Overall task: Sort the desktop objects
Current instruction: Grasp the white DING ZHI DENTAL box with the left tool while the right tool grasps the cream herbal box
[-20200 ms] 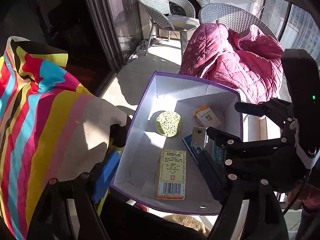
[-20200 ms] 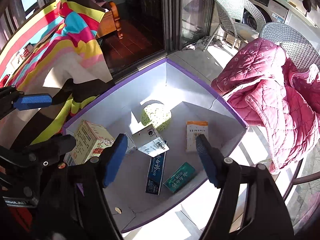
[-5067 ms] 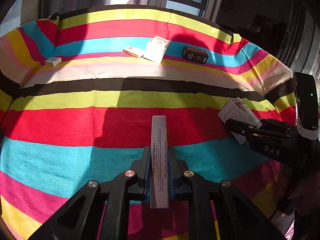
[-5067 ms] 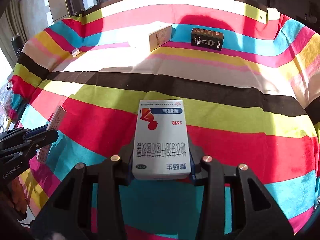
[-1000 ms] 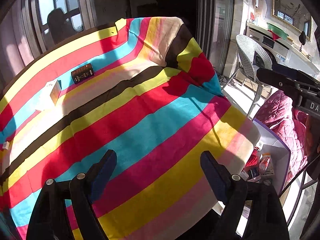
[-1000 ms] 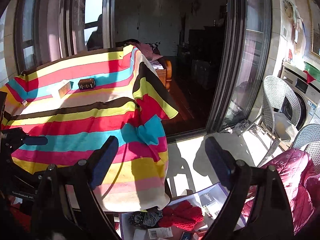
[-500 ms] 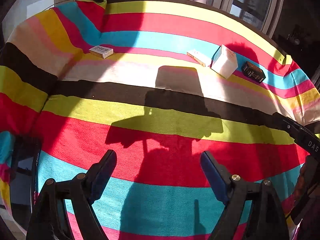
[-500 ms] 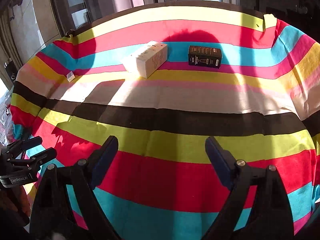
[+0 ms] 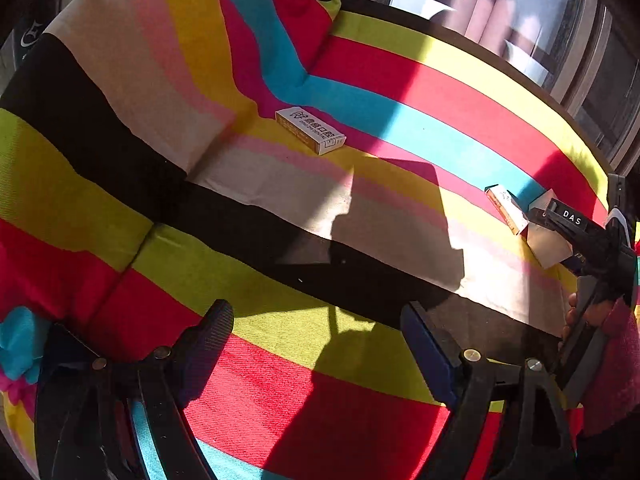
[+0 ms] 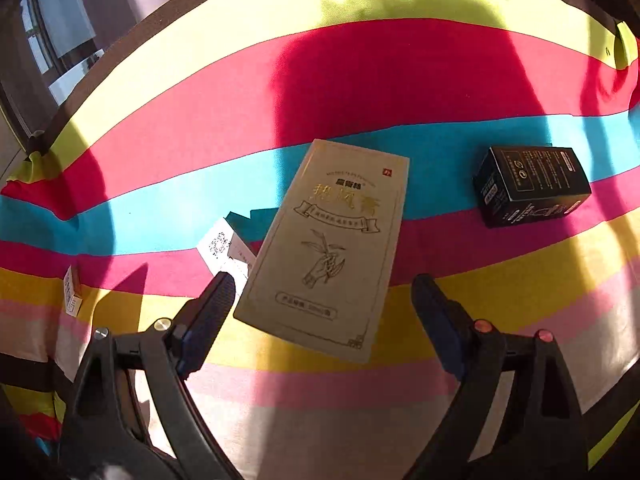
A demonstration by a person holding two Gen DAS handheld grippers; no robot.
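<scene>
Right wrist view now fills with the cream box [image 10: 324, 248], just ahead of the right gripper [image 10: 320, 312], jaws spread, empty; left gripper [image 9: 316, 344] likewise released, nearing the white carton [image 9: 310, 130] beyond.

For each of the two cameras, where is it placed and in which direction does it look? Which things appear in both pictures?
Left wrist: sits on the left gripper, looks down over the striped cloth at a white-and-orange box; its open fingers, the right gripper and a hand show.
Right wrist: sits on the right gripper, looks down at a beige box and black box; open fingers show.
Shared: cloth, beige box.
</scene>
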